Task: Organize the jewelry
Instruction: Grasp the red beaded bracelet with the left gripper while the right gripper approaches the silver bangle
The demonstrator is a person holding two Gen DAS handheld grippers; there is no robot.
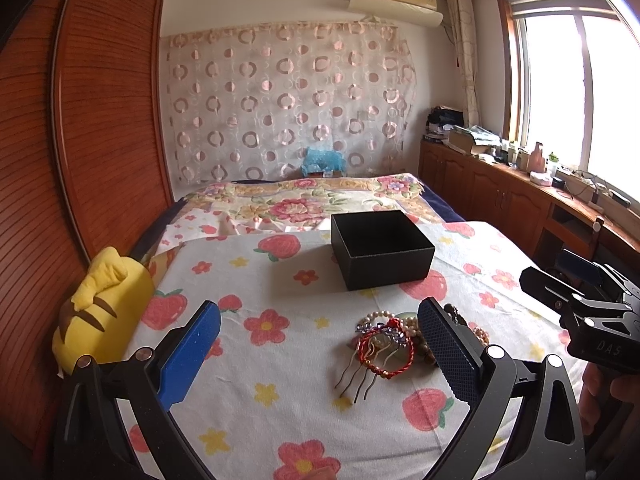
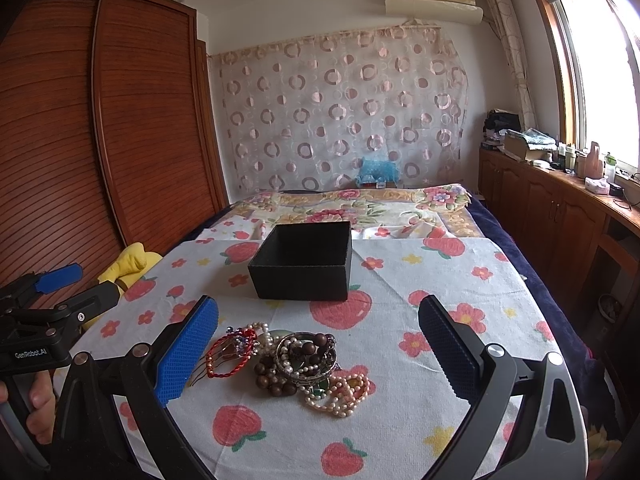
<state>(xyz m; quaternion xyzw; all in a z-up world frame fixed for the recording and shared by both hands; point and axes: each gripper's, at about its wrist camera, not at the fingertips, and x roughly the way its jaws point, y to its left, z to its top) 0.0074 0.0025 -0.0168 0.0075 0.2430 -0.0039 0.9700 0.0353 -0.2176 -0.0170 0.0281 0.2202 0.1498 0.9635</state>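
An open black box stands on the strawberry-print cloth. In front of it lies a pile of jewelry: a red braided bracelet, a metal hair comb, pearl strands, brown bead bracelets. My left gripper is open, low over the cloth, with the pile just inside its right finger. My right gripper is open too, the pile between its fingers toward the left one. Nothing is held.
A yellow plush toy lies at the cloth's left edge beside a wooden wardrobe. Beyond the box a floral blanket covers the bed. Wooden cabinets with clutter run along the right, under the window.
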